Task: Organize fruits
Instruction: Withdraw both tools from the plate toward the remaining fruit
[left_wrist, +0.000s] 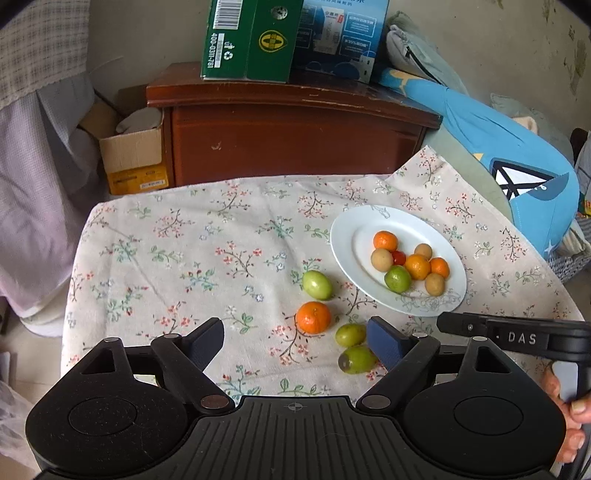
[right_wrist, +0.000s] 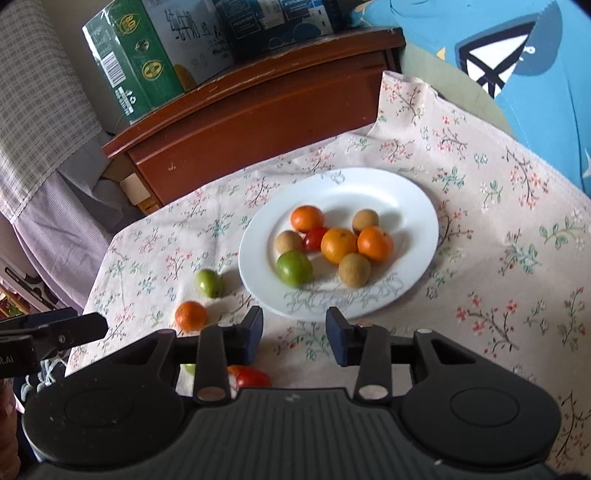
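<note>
A white plate (left_wrist: 364, 221) (right_wrist: 351, 192) on the floral cloth holds several fruits: oranges, brown longans, a green one and a red tomato. Loose on the cloth lie an orange (left_wrist: 313, 317) (right_wrist: 190, 315), a green fruit (left_wrist: 317, 284) (right_wrist: 208, 282) and two more green fruits (left_wrist: 350, 335) (left_wrist: 356, 359). My left gripper (left_wrist: 295, 332) stands wide open above the cloth, the loose orange just ahead between its fingers, untouched. My right gripper (right_wrist: 295, 328) hovers at the plate's near rim, its jaws a narrow gap apart and empty. A red tomato (right_wrist: 251, 376) lies under it.
A brown wooden cabinet (left_wrist: 295, 140) with green and blue cartons stands behind the table. A blue cushion (left_wrist: 517, 155) lies at the right, a cardboard box (left_wrist: 129, 155) and draped cloth at the left. A hand (left_wrist: 565, 406) holds the right gripper's handle.
</note>
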